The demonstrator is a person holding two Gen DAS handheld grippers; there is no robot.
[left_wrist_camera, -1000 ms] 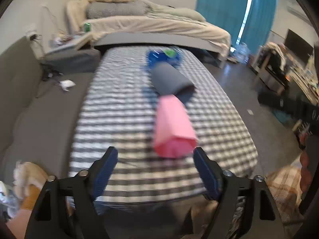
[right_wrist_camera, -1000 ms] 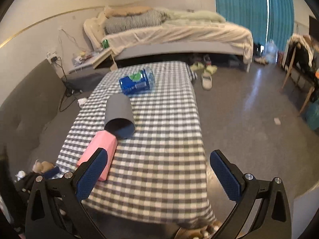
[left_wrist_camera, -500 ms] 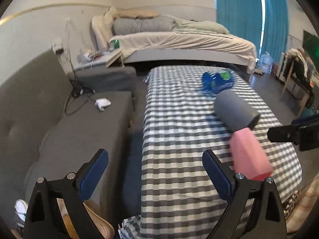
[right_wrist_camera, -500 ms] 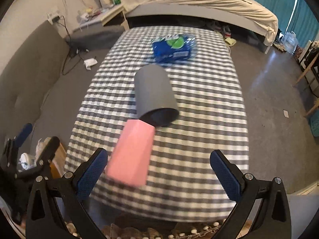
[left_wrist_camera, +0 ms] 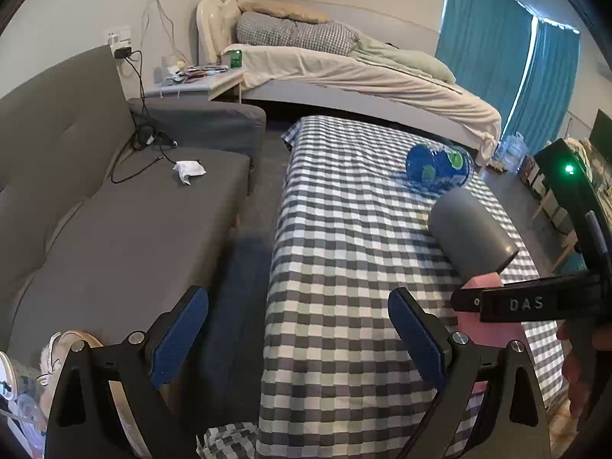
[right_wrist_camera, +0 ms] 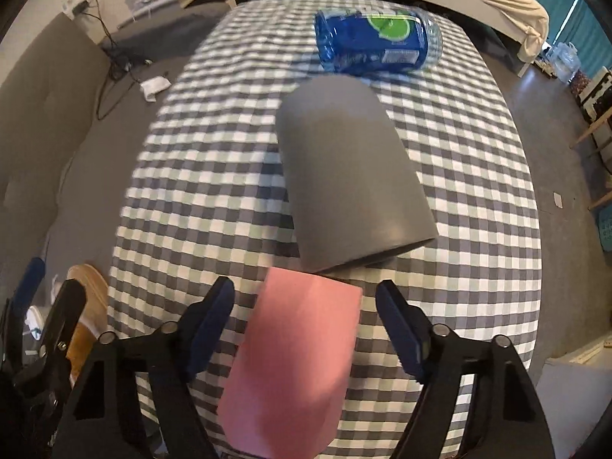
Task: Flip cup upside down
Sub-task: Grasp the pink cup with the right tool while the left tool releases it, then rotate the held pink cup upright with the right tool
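A pink cup lies on its side on the checked tablecloth, one end touching the open mouth of a grey cup, which also lies on its side. My right gripper is open, its fingers on either side of the pink cup and apart from it. My left gripper is open and empty at the table's near left edge. In the left wrist view the grey cup shows at right, the pink cup partly hidden behind the right gripper's body.
A blue bottle lies on its side behind the grey cup. A grey sofa stands left of the table, a bed behind it. A floor gap separates sofa and table.
My right gripper has moved down and forward over the pink cup, which now sits between its fingers. My left gripper has swung away left toward the table's edge.
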